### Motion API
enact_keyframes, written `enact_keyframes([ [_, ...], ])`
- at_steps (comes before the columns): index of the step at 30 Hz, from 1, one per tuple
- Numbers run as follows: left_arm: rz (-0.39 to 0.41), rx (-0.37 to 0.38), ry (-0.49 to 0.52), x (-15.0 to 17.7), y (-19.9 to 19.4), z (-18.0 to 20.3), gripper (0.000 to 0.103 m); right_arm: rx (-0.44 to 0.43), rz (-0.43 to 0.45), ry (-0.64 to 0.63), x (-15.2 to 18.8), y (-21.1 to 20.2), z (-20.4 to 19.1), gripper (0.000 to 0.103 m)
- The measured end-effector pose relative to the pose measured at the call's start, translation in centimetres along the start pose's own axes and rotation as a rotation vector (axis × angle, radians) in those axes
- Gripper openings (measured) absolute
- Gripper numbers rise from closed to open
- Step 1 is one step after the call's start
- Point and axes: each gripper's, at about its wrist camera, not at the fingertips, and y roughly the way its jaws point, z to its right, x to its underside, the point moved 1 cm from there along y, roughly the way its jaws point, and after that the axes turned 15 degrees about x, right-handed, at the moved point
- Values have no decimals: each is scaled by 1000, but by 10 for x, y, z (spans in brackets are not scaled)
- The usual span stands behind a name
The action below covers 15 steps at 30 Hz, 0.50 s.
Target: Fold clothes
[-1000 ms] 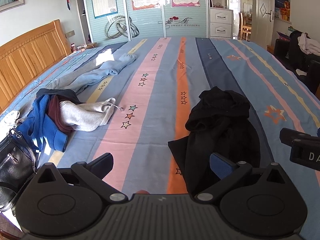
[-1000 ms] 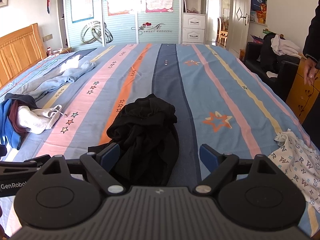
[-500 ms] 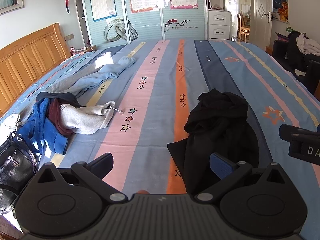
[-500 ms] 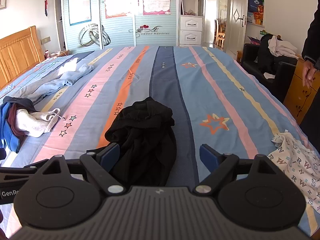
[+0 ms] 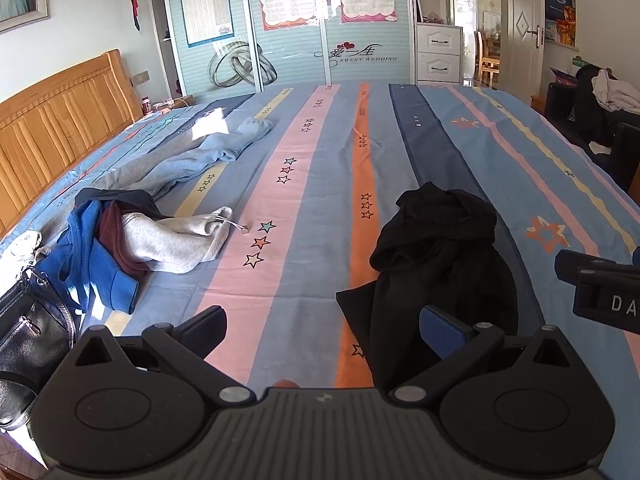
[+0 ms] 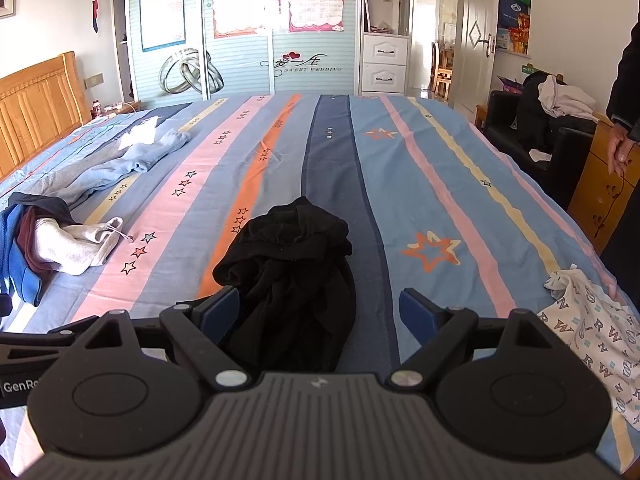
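A crumpled black garment [image 5: 440, 256] lies on the striped bedspread [image 5: 304, 184]; it also shows in the right wrist view [image 6: 292, 272]. My left gripper [image 5: 324, 328] is open and empty, just before the garment's near left corner. My right gripper [image 6: 320, 312] is open and empty, its fingers either side of the garment's near end, above it. The right gripper's side shows at the left wrist view's right edge [image 5: 600, 288].
A pile of blue, maroon and grey clothes [image 5: 132, 244] lies at left, with light blue trousers [image 5: 192, 160] behind. A black handbag [image 5: 28, 340] sits at the near left. A white lettered garment [image 6: 592, 328] lies at right. A person [image 6: 624, 120] stands by the bed's right side.
Both cameras have tilted up and drawn back a little, so the black garment sits lower in view. Both grippers stay open.
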Motion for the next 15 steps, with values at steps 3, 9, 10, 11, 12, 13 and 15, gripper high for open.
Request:
enact_keyframes([
  [3, 4, 0, 2, -1, -1, 1, 102, -1, 4, -2, -1, -2, -1, 88],
  [9, 11, 1, 4, -2, -4, 1, 102, 2, 10, -4, -3, -5, -2, 88],
  [10, 11, 1, 4, -2, -4, 2, 102, 3, 11, -4, -3, -5, -2, 88],
  [11, 12, 2, 4, -2, -4, 2, 102, 5, 12, -4, -3, -6, -2, 88],
  [12, 13, 2, 4, -3, -4, 2, 102, 7, 13, -5, -4, -6, -2, 88],
  [13, 13, 1, 4, -3, -5, 2, 102, 11, 15, -5, -4, -7, -2, 88],
  [15, 16, 3, 5, -3, -5, 2, 102, 21, 20, -4, -5, -8, -2, 88],
])
